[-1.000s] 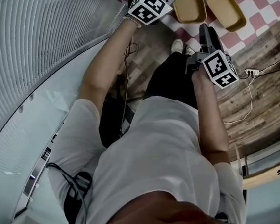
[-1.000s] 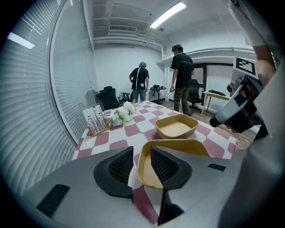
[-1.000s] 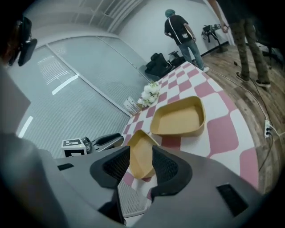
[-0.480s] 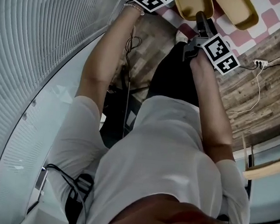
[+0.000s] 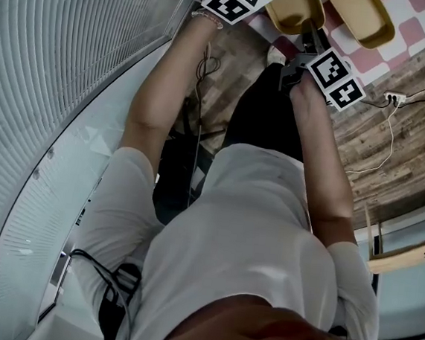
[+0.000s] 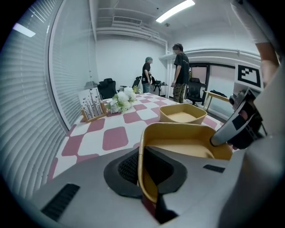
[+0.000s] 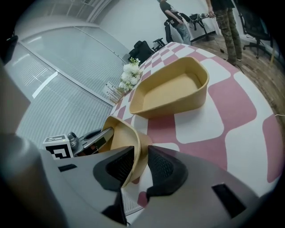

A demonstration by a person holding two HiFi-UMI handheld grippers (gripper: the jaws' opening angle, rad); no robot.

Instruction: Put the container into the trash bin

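Container (image 6: 178, 149) sits mouth-up, left claw (image 6: 143, 171) clamping one end's rim.

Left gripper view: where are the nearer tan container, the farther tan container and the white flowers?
nearer tan container (image 6: 178, 150): left gripper view, on its inside floor.
farther tan container (image 6: 181, 117): left gripper view, on its inside floor.
white flowers (image 6: 124, 97): left gripper view, on the blossoms.
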